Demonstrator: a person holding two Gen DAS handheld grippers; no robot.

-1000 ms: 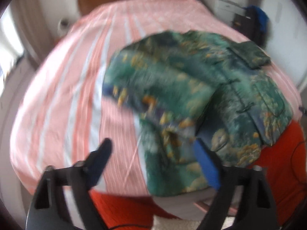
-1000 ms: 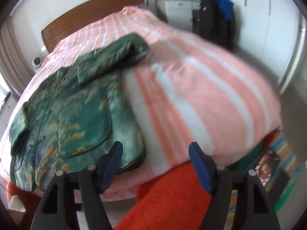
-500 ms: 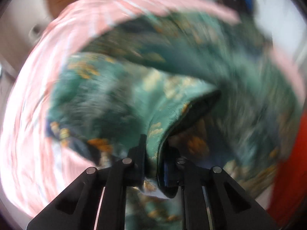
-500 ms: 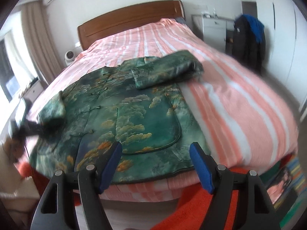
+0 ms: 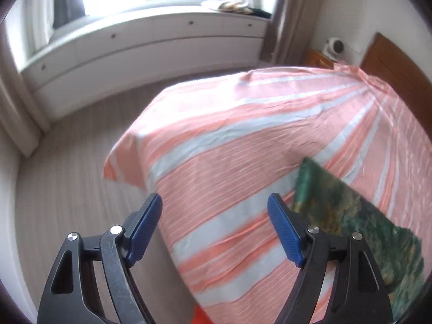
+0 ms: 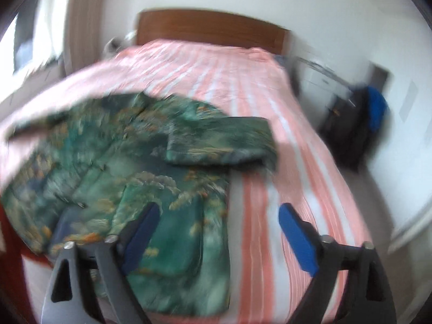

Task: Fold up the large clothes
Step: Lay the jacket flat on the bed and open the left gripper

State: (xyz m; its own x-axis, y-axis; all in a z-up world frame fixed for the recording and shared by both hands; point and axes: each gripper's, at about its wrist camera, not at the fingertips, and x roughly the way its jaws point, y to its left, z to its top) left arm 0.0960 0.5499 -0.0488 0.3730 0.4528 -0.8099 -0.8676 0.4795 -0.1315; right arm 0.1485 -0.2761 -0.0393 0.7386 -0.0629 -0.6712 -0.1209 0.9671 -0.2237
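A green patterned jacket (image 6: 135,178) lies spread on the pink striped bed (image 6: 297,189), with its right sleeve (image 6: 221,140) folded across the chest. My right gripper (image 6: 218,224) is open and empty above the jacket's lower right hem. In the left wrist view only the jacket's left edge (image 5: 351,216) shows at the right, on the bedspread (image 5: 243,148). My left gripper (image 5: 214,218) is open and empty above the bed's near left corner, apart from the jacket.
A wooden headboard (image 6: 210,29) stands at the far end. A window bench with drawers (image 5: 135,43) and bare floor (image 5: 67,175) lie left of the bed. A dark bag with blue cloth (image 6: 361,118) sits at the right.
My left gripper was shut on the jacket's left sleeve half a second ago; it has let go, opened and swung left away from the jacket. My right gripper has moved closer over the hem.
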